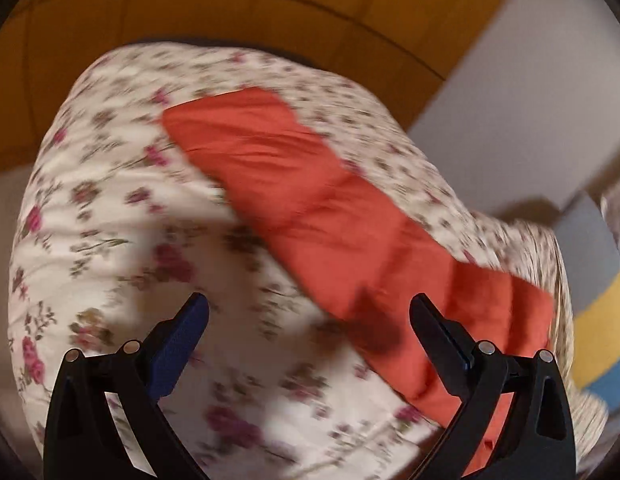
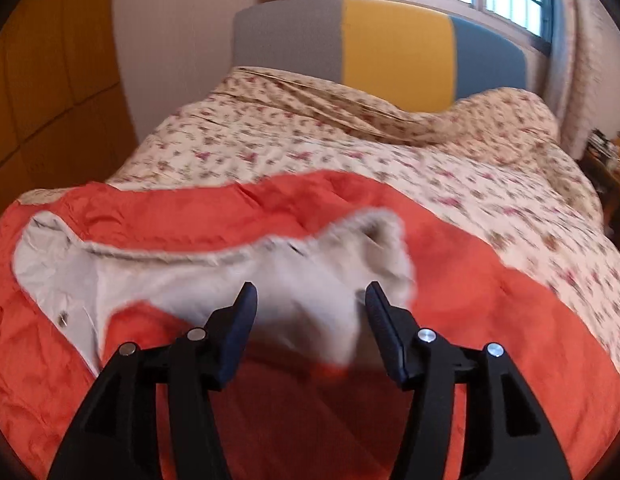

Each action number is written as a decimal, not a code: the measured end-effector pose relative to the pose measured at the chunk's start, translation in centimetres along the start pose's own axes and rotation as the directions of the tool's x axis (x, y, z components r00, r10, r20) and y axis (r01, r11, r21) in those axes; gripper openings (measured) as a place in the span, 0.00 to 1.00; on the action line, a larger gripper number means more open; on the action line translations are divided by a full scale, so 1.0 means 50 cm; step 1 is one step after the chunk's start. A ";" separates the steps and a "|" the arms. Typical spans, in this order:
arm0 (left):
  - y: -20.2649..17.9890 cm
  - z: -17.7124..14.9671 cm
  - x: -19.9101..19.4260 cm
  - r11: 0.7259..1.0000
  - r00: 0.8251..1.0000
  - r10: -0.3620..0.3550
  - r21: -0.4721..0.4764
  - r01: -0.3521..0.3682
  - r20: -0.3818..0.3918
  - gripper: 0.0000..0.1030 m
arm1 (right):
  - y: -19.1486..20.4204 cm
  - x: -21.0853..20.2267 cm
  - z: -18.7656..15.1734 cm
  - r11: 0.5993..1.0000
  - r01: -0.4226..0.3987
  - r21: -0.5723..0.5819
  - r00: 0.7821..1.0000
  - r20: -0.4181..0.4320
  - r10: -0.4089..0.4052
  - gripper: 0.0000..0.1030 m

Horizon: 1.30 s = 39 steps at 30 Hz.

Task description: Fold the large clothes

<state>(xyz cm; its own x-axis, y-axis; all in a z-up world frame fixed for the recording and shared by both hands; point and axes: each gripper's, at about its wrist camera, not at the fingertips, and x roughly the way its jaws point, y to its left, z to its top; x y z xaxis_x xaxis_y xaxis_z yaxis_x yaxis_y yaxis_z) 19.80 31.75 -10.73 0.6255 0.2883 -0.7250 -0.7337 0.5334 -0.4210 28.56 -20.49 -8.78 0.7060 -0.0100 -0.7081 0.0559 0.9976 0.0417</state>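
- The left gripper (image 1: 308, 312) is hovering nearest its camera with its jaws standing wide apart, gripping nothing, over the floral bedspread (image 1: 122, 220).
- Just to its right, a long orange part of the jacket (image 1: 310, 208) is stretching diagonally across the bedspread, flat and narrow; it is probably a sleeve, though blur makes that hard to confirm.
- The right gripper (image 2: 311, 300) is also hanging released, its jaws spread and nothing between them, just above the jacket's pale lining and fur-trimmed hood (image 2: 373, 236).
- In the right wrist view the jacket is lying on the near part of the bed, opened out, wrinkled and puffy, with the grey lining showing at the left and orange shell spreading around it.
- Judging by this, the folding is sitting at an early stage: no neat stacked fold is showing, and both sides and the hood are waiting to be brought in.
- Beyond, the grey, yellow and blue headboard (image 2: 397, 60) is standing under the window.
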 end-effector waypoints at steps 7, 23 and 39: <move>0.085 0.038 0.029 0.985 0.999 -0.038 -0.168 0.037 0.002 0.95 | -0.019 0.005 -0.054 0.998 0.058 0.016 0.998 -0.015 -0.057 0.68; 0.099 0.127 0.120 0.980 0.996 -0.089 -0.177 0.093 0.030 0.19 | -0.014 0.018 -0.065 0.993 0.116 0.002 0.993 -0.029 -0.116 0.74; -0.068 0.054 -0.157 0.984 0.884 -0.159 0.141 0.107 0.440 0.07 | -0.016 0.017 -0.065 0.994 0.113 0.007 0.993 -0.028 -0.112 0.75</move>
<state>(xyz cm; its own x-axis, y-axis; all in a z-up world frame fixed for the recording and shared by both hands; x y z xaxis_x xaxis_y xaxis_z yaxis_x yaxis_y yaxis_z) 18.09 29.81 -2.14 0.7864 0.5196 -0.3341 -0.6177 0.6679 -0.4151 26.83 -21.09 -11.71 0.6756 -0.1200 -0.7274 0.1396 0.9896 -0.0336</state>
